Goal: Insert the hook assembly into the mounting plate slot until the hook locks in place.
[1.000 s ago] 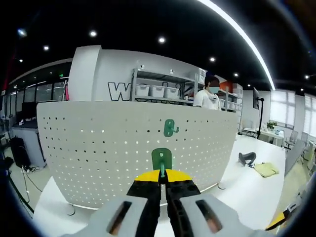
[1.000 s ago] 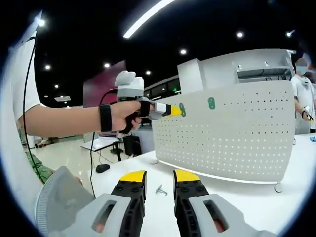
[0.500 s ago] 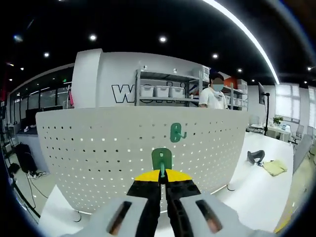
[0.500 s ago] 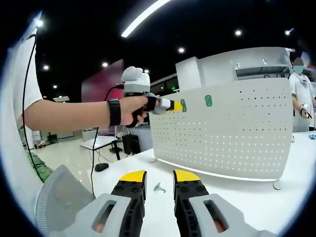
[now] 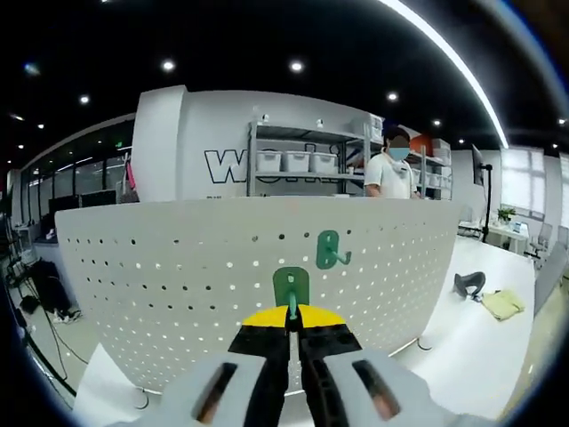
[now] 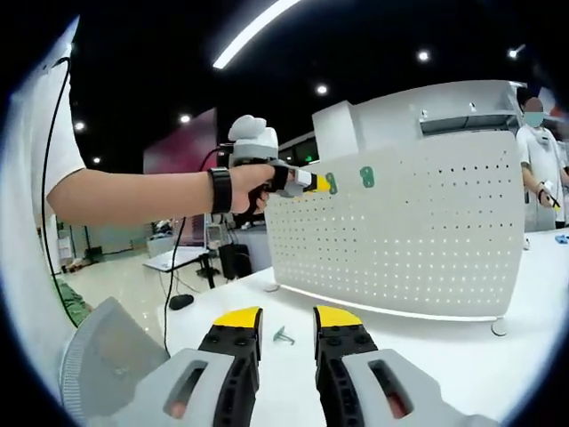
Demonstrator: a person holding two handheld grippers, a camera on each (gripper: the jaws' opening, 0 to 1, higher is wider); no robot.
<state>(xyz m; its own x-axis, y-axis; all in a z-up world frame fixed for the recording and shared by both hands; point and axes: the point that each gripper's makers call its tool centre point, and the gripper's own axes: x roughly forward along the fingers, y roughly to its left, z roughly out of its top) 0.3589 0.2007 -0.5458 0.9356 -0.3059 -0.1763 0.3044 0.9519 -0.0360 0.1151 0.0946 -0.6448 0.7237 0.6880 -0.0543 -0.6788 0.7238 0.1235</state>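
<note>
In the left gripper view my left gripper (image 5: 292,313) is shut on a green hook (image 5: 291,287), held up in front of the white perforated mounting plate (image 5: 178,267). A second green hook (image 5: 329,250) hangs on the plate, up and to the right. In the right gripper view the left gripper (image 6: 313,182) holds its green hook (image 6: 332,183) near the plate's (image 6: 418,231) upper left edge, beside the mounted hook (image 6: 365,176). My right gripper (image 6: 284,318) stands open low over the white table (image 6: 498,374), nothing between its fingers.
A small grey hook part (image 6: 284,335) lies on the table just past the right gripper's tips. A person (image 5: 389,174) stands behind the plate by shelving. A dark object (image 5: 468,285) and a yellow cloth (image 5: 501,304) lie far right on the table.
The left gripper with its hook has moved closer to the plate and a little to the left along it; the mounted hook now sits further right. The right gripper has stayed put.
</note>
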